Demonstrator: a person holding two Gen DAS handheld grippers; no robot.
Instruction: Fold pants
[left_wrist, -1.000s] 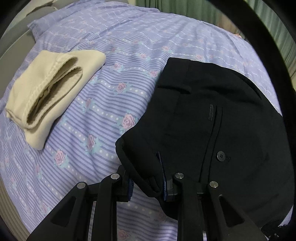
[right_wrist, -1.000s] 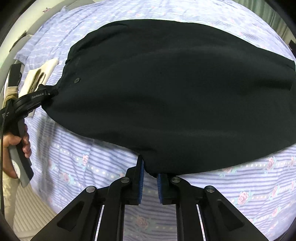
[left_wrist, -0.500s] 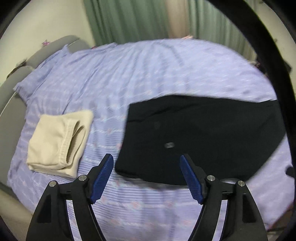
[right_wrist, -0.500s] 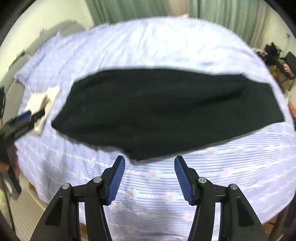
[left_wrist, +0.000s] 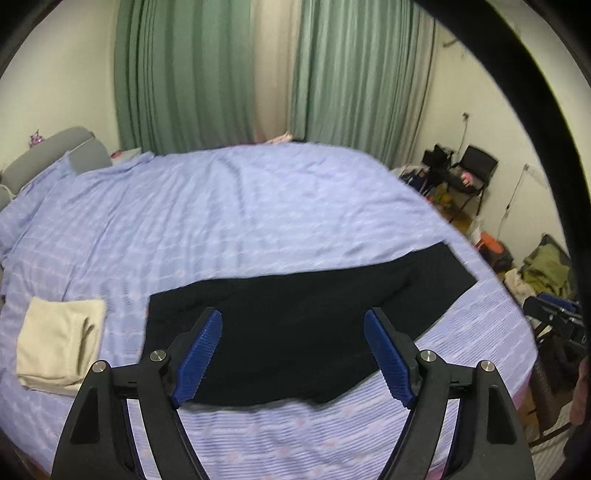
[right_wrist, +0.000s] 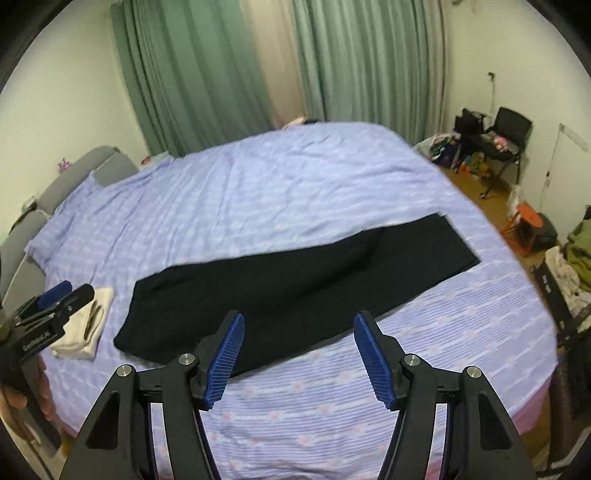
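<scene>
Black pants (left_wrist: 295, 325) lie flat along the near side of the bed, waist to the left and leg ends to the right; they also show in the right wrist view (right_wrist: 295, 280). My left gripper (left_wrist: 293, 356) is open and empty, held back above the near edge of the pants. My right gripper (right_wrist: 297, 356) is open and empty, raised above the bed's near edge. The left gripper (right_wrist: 55, 299) also shows at the left of the right wrist view.
The bed (left_wrist: 240, 221) has a purple striped floral sheet. A folded cream garment (left_wrist: 59, 343) lies left of the pants. Green curtains (left_wrist: 221, 74) hang behind. A chair (right_wrist: 506, 129), clutter and clothes stand on the floor at the right.
Both grippers let go of the pants, opened wide and pulled back and up from the bed. The pants now lie flat on the sheet.
</scene>
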